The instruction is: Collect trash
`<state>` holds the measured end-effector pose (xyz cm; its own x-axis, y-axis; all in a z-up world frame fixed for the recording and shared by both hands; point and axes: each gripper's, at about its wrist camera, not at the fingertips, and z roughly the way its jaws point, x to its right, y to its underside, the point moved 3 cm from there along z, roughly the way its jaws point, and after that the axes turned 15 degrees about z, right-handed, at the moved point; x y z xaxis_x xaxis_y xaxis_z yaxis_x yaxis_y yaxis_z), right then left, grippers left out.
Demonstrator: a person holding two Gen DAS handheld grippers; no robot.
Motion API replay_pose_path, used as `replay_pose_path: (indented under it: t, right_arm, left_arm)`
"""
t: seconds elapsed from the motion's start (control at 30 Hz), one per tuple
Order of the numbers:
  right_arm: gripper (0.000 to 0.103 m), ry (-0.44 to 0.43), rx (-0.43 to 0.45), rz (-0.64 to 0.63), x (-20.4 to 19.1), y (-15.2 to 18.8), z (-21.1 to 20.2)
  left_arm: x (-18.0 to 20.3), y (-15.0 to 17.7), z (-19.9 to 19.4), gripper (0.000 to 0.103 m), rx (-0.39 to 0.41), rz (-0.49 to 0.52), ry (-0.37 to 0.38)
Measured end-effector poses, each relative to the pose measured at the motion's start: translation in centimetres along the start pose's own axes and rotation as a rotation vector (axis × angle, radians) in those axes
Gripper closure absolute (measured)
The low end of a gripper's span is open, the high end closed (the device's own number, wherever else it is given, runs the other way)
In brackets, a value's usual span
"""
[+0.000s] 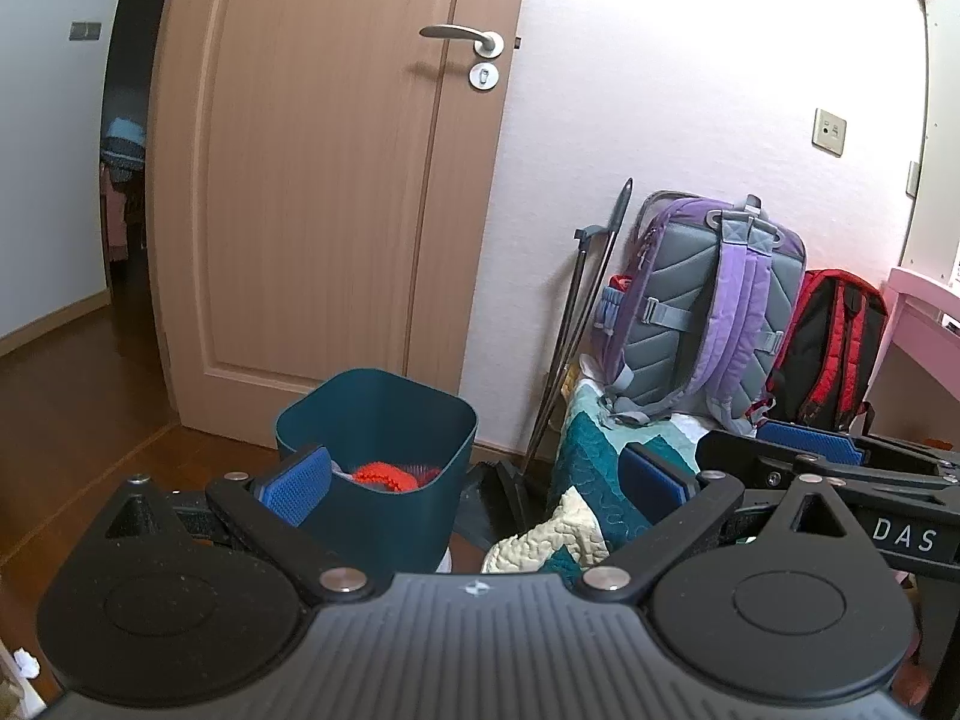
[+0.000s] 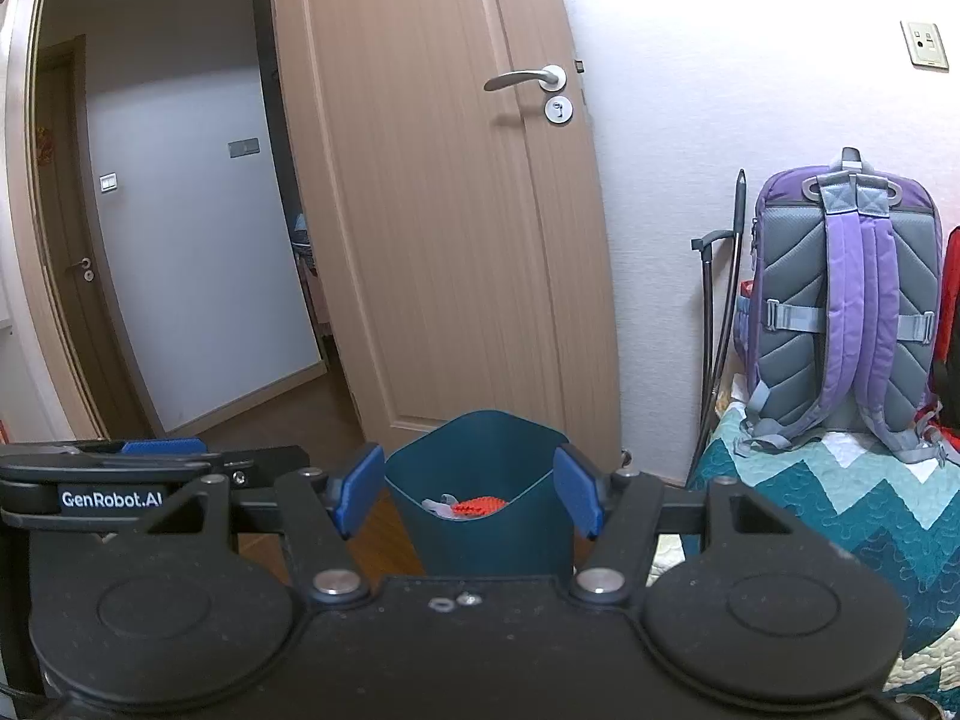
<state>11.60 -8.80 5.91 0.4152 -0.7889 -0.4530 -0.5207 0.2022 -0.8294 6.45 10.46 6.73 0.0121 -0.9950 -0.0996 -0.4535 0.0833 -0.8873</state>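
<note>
My left tongs (image 1: 474, 483) and right tongs (image 2: 471, 495) both gape wide, gripping nothing. The teal trash bin (image 2: 480, 480) stands on the floor before the door (image 2: 444, 210), red trash (image 2: 479, 506) inside.

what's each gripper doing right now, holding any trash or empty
left gripper: open, holding nothing, teal bin beyond it
right gripper: open, holding nothing, the bin ahead between its fingers

Matt plastic bin (image 2: 486, 516), wood-grain door (image 2: 444, 228), quilted cloth blanket (image 2: 840, 516)
</note>
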Motion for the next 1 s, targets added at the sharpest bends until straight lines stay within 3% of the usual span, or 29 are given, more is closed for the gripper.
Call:
replay_pose_path:
  t: [0.43, 1.0]
  right_arm:
    - [0.041, -0.017, -0.005, 0.009, 0.6, 0.0, -0.1]
    - [0.041, -0.016, -0.008, 0.022, 1.1, 0.3, -0.1]
  left_arm:
    - [0.2, 0.7, -0.1, 0.0, -0.034, -0.04, 0.026]
    - [0.9, 0.9, -0.4, 0.0, -0.037, -0.027, 0.004]
